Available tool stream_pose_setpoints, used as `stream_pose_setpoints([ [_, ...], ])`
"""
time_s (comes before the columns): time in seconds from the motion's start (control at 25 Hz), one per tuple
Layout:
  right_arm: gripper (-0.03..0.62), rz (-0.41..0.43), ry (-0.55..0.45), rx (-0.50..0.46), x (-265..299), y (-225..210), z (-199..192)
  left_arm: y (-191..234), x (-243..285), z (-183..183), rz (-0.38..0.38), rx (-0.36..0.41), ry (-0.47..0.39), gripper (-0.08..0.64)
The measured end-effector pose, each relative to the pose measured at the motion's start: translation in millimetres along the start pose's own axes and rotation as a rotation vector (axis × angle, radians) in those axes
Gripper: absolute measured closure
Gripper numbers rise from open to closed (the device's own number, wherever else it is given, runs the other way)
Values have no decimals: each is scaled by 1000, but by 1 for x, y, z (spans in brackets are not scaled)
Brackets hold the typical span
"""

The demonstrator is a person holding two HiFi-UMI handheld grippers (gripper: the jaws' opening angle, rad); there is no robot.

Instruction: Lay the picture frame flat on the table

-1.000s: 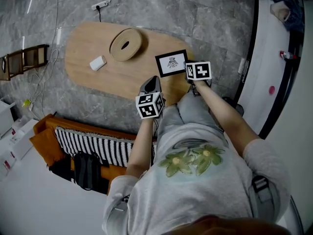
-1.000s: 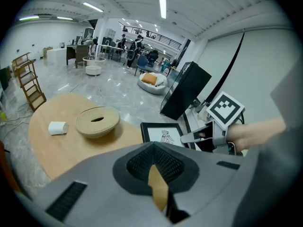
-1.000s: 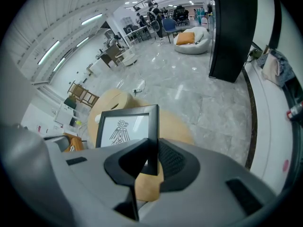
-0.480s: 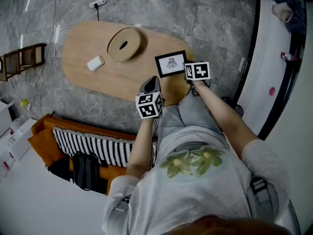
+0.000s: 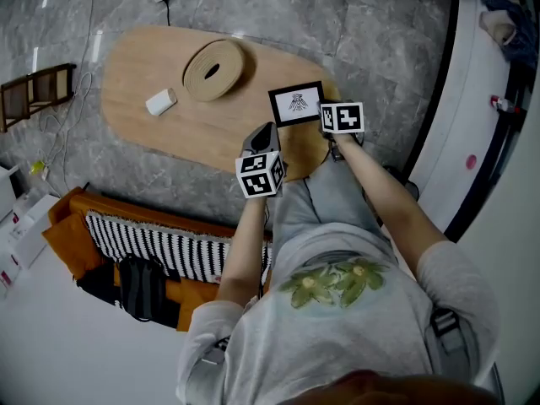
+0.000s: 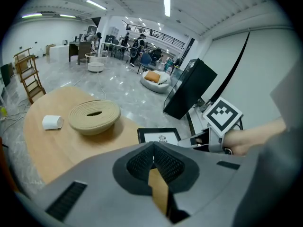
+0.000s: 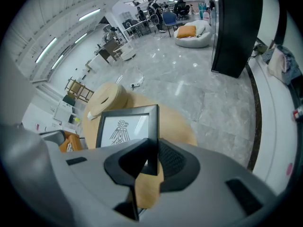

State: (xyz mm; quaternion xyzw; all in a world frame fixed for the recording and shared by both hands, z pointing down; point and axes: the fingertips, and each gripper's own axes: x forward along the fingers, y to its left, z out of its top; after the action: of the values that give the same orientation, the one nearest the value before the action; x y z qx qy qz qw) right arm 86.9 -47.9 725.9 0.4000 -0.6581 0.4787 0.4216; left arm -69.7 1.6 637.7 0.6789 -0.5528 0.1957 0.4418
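Wooden tabletop (image 5: 169,133) below — picture frame (image 7: 124,129) clamped edgewise in the right tool (image 7: 150,155), left tool (image 6: 153,157) closed and empty; tipping it flat is likely called for next.

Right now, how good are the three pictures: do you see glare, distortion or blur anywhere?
Head view: sharp, with the edges bent outward and lamp streaks glinting on the floor. Left gripper view: fisheye with dark corners, and the ceiling lamps burn white. Right gripper view: the same fisheye, and the picture frame is crisp, without glare.
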Motion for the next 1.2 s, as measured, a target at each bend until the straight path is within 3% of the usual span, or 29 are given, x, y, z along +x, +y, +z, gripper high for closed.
stream_pose_setpoints([
  [1.2, 517, -22, 57, -46, 83, -27, -5, 34, 49, -32, 31, -55, 35, 543],
])
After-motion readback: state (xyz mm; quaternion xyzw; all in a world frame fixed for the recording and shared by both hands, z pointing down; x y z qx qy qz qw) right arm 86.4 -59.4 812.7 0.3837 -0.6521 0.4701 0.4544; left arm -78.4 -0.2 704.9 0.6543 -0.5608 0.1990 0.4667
